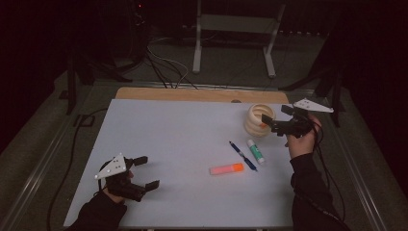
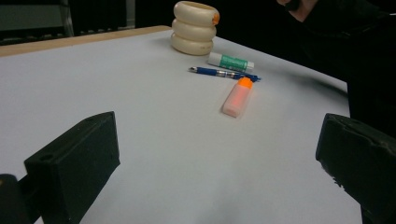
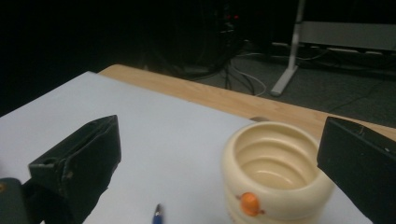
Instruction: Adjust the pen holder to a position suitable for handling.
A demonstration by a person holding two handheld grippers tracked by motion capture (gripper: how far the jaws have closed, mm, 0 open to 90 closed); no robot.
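A cream ribbed cup point(image 1: 259, 120) with a small orange knob on its side stands at the back right of the white table point(image 1: 168, 139). My right gripper point(image 1: 270, 123) hovers just right of it, open, and its own view looks down at the cup point(image 3: 275, 186) between the empty jaws point(image 3: 219, 140). In front of the cup lie a white-and-green glue stick point(image 1: 256, 150), a blue pen point(image 1: 243, 155) and an orange highlighter point(image 1: 226, 169). My left gripper point(image 1: 146, 172) is open at the front left, just above the table, facing those items point(image 2: 237, 97) from a distance.
A wooden strip point(image 1: 202, 94) borders the table's far edge. Beyond it are cables and a metal stand point(image 1: 197, 43) on the floor. The person's dark right sleeve point(image 2: 336, 32) rises beyond the pen point(image 2: 224, 73) and glue stick point(image 2: 231, 62).
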